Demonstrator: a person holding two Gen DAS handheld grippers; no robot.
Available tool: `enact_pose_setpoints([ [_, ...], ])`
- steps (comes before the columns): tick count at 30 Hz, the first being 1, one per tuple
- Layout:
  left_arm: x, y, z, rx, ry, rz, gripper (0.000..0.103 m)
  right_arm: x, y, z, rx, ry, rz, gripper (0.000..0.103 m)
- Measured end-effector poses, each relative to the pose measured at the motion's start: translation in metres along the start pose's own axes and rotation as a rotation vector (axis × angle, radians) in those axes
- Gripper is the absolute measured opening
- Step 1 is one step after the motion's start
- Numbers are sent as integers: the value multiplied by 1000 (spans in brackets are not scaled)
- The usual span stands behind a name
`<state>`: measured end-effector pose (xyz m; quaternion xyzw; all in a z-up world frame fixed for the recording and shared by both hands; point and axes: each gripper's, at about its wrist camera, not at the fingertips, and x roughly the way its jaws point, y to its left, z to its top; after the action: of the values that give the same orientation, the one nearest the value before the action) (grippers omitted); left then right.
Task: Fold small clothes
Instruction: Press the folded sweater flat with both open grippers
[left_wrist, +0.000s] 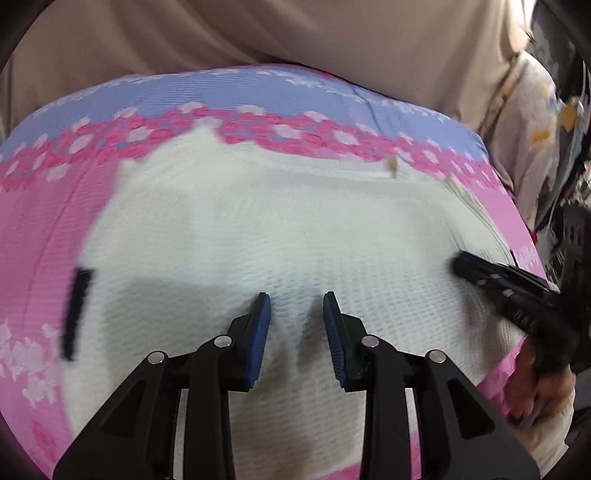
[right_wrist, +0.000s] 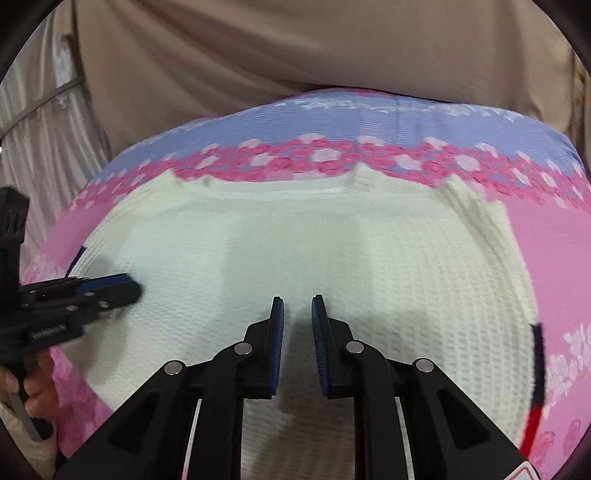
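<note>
Left gripper (left_wrist: 296, 295): at the lower centre of the left wrist view, blue-padded jaws parted with a clear gap, nothing between them, tips over the white cloth

Right gripper (right_wrist: 297, 297): at the lower centre of the right wrist view, jaws likewise parted and gripping nothing, tips over the same cloth

Cross views: the right gripper enters the left wrist view from the right edge; the left gripper enters the right wrist view from the left edge, with fingers of a hand (right_wrist: 35, 391) wrapped on its handle

White waffle-knit garment (left_wrist: 236, 236): spread flat across the middle of both views, dark trim at its side edges

Bedsheet (left_wrist: 44, 229): pink under the garment, pink flower band and lilac strip toward the top

Beige curtain (right_wrist: 295, 48): fills the top of both frames
</note>
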<state>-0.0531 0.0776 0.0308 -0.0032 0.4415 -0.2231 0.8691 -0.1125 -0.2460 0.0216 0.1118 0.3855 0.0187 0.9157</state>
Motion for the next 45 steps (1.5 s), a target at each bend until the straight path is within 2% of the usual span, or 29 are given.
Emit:
enact_pose_setpoints([
  [2,-16,27,-2,-29,-28,81,27,-15,-54,-7,124,-16,-9,0],
  [3,-22,41,-2,-54,-32,90,30,-22,-72,-10,168,-24,-25,0],
  [4,-26,52,-1,-84,-33,115,27,-29,-83,-10,194,-33,-36,0],
  [5,-32,63,2,-118,-44,107,27,-37,-87,-8,202,-47,-41,0],
  [7,-38,71,14,-145,-60,67,30,-45,-80,5,170,-84,-67,22],
  [8,-39,71,24,-151,-83,58,40,-46,-72,16,141,-111,-95,33],
  [9,-38,70,34,-154,-107,60,61,-44,-68,27,120,-136,-104,54],
  [11,-30,68,55,-159,-152,85,85,-29,-67,50,96,-146,-86,64],
  [14,3,75,84,-195,-108,94,85,12,-69,74,105,-72,-105,64],
  [15,12,78,87,-220,-82,87,82,24,-68,79,101,-49,-107,64],
  [16,24,82,91,-232,-49,53,79,37,-66,83,95,-24,-118,56],
  [17,31,83,91,-241,-29,49,62,45,-63,83,93,-5,-112,41],
  [18,36,83,92,-238,-12,73,35,48,-64,83,100,-3,-92,10],
  [19,39,83,94,-221,-8,94,28,40,-62,85,109,-52,-47,8],
  [20,38,85,95,-216,-20,86,25,28,-59,87,102,-115,-20,8],
  [21,34,87,97,-225,-39,67,21,17,-56,88,95,-159,-27,8],
  [23,30,92,98,-236,-61,65,19,3,-59,94,106,-215,-56,8],
  [24,31,96,99,-248,-66,67,19,6,-66,97,121,-202,-83,7],
  [26,39,104,96,-275,-46,56,19,33,-88,94,162,-86,-152,7],
  [27,44,105,94,-283,-39,46,20,50,-97,89,181,-16,-159,7],
  [28,45,103,92,-273,-46,56,20,60,-102,86,200,17,-134,7],
  [30,44,95,91,-232,-57,101,21,48,-96,91,189,-10,-150,8],
  [33,41,91,91,-210,-62,126,27,16,-71,92,170,-119,-163,18],
  [34,36,91,90,-213,-67,129,29,5,-58,88,147,-143,-135,18],
  [36,18,87,83,-232,-99,142,40,-7,-28,79,88,-143,-62,18],
  [38,-8,78,69,-236,-149,153,48,-9,11,58,1,-100,7,18],
  [40,-29,61,53,-211,-176,114,52,-5,44,36,-64,-43,74,18],
  [43,-42,24,27,-116,-157,76,53,3,87,-2,-148,33,169,18],
  [45,-35,-1,8,-39,-98,50,53,6,98,-17,-183,61,178,17],
])
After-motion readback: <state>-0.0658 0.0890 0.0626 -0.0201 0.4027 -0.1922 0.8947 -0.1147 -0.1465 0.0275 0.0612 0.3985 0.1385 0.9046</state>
